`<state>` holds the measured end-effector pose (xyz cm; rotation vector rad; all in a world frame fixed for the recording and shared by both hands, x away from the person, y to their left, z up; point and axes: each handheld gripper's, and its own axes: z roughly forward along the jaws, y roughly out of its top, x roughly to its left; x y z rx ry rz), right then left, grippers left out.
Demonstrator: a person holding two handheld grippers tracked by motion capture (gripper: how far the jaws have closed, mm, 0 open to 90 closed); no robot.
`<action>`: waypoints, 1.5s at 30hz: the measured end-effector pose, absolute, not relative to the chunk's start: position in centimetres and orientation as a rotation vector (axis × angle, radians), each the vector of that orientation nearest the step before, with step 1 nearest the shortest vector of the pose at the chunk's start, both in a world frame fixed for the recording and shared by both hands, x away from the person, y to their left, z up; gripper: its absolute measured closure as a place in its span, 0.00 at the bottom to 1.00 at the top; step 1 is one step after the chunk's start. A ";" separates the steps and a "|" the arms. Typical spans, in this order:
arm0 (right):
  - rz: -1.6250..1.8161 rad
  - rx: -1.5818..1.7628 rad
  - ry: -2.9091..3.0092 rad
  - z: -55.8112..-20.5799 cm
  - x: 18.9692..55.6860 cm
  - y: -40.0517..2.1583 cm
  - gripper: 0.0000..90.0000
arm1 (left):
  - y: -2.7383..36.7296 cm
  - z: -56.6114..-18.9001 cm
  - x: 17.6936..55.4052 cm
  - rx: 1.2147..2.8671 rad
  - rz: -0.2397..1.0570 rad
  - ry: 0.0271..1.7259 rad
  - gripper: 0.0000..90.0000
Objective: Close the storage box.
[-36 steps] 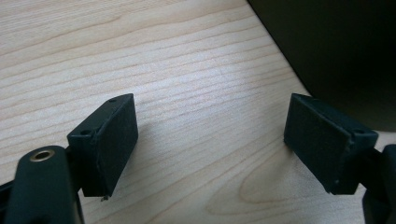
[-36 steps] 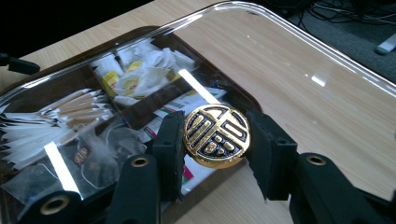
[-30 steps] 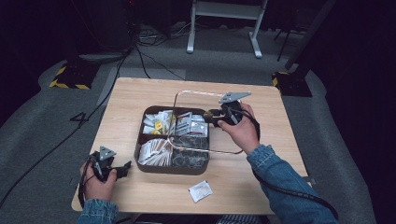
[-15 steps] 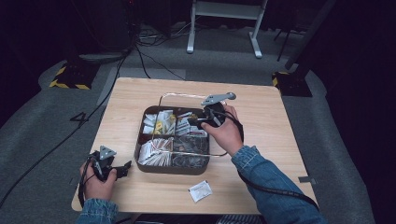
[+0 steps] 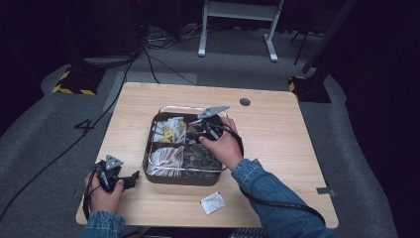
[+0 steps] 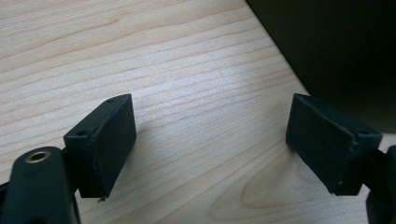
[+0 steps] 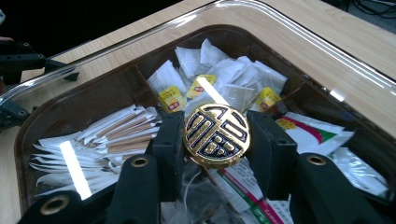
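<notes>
One step mostly done: right gripper (image 7: 215,140) jaws clamp the gold knob (image 7: 215,135) of the clear lid (image 7: 299,35) over the tea-bag box (image 5: 168,173); seating remains; left gripper (image 6: 210,144) gapes empty on the counter (image 6: 187,70).

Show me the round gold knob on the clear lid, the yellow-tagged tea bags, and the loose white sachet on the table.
Round gold knob (image 7: 215,135): right gripper view, its embossed face.
Yellow-tagged tea bags (image 7: 172,99): right gripper view, one yellow tag.
Loose white sachet (image 5: 212,203): high view, its middle.
</notes>
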<state>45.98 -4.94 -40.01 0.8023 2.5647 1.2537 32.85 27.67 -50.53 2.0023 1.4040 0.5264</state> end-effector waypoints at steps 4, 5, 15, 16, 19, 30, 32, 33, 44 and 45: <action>1.237 0.800 2.575 -40.7 45.8 -4.1 0.65 | 27.7 -50.5 32.9 2.003 0.526 1.404 0.18; 1.234 0.804 2.575 -40.9 45.7 -3.9 0.65 | 27.7 -50.5 32.9 2.002 0.526 1.404 0.18; 1.203 0.807 2.588 -42.5 45.4 -2.9 0.65 | 27.7 -50.5 32.9 2.003 0.527 1.404 0.18; 1.203 0.806 2.588 -42.6 45.3 -2.8 0.65 | 27.7 -50.5 32.9 2.003 0.527 1.403 0.18; 1.198 0.811 2.588 -42.9 45.3 -2.7 0.65 | 27.7 -50.5 32.9 2.003 0.527 1.403 0.18; 1.210 0.796 2.565 -43.7 45.6 -2.5 0.65 | 27.7 -50.5 32.9 2.003 0.527 1.403 0.18; 1.213 0.796 2.569 -43.7 45.7 -2.5 0.65 | 27.7 -50.6 32.9 1.999 0.530 1.403 0.18; 1.213 0.794 2.571 -43.7 45.7 -2.5 0.65 | 27.7 -50.5 32.9 2.000 0.530 1.403 0.18; 1.239 0.770 2.551 -43.9 45.5 -2.7 0.63 | 27.7 -50.6 32.9 2.000 0.530 1.403 0.18; 1.252 0.765 2.543 -43.9 45.6 -2.8 0.59 | 27.7 -50.6 32.9 2.000 0.530 1.403 0.18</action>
